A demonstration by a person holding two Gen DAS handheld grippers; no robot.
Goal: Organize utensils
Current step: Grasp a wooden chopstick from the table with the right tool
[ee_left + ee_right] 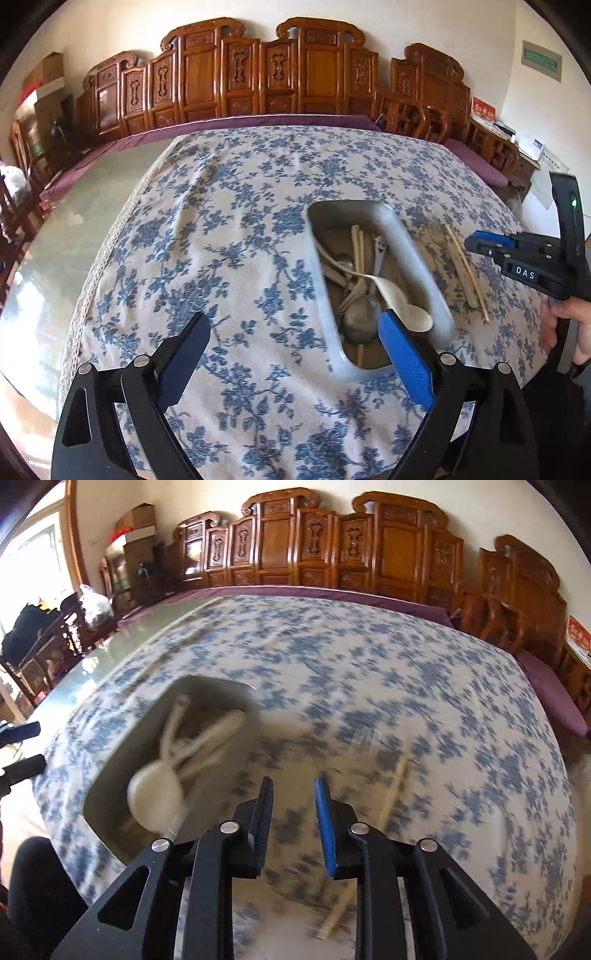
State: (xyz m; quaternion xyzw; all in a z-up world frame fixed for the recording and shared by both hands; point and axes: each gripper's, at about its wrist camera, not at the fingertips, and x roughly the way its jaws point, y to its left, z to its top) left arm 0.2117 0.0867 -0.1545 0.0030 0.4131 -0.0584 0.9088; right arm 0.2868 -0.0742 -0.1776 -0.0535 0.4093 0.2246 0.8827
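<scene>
A grey metal tray (pixel 415 254) sits on the blue-flowered tablecloth and holds several pale utensils, among them a white spoon (pixel 406 312). My left gripper (pixel 293 328) is open and empty, its right finger over the tray's near end. A pair of wooden chopsticks (pixel 467 271) lies on the cloth right of the tray. My right gripper (pixel 480 245) hovers beside them. In the blurred right wrist view the right gripper (pixel 293 788) is open and empty, the tray (pixel 110 786) with the spoon (pixel 155 792) to its left, the chopsticks (pixel 393 786) just right of its fingers.
The flowered cloth (pixel 229 229) covers part of a glass-topped table (pixel 99 184). Carved wooden furniture (pixel 258 74) lines the far wall. A chair (pixel 55 642) stands at the left.
</scene>
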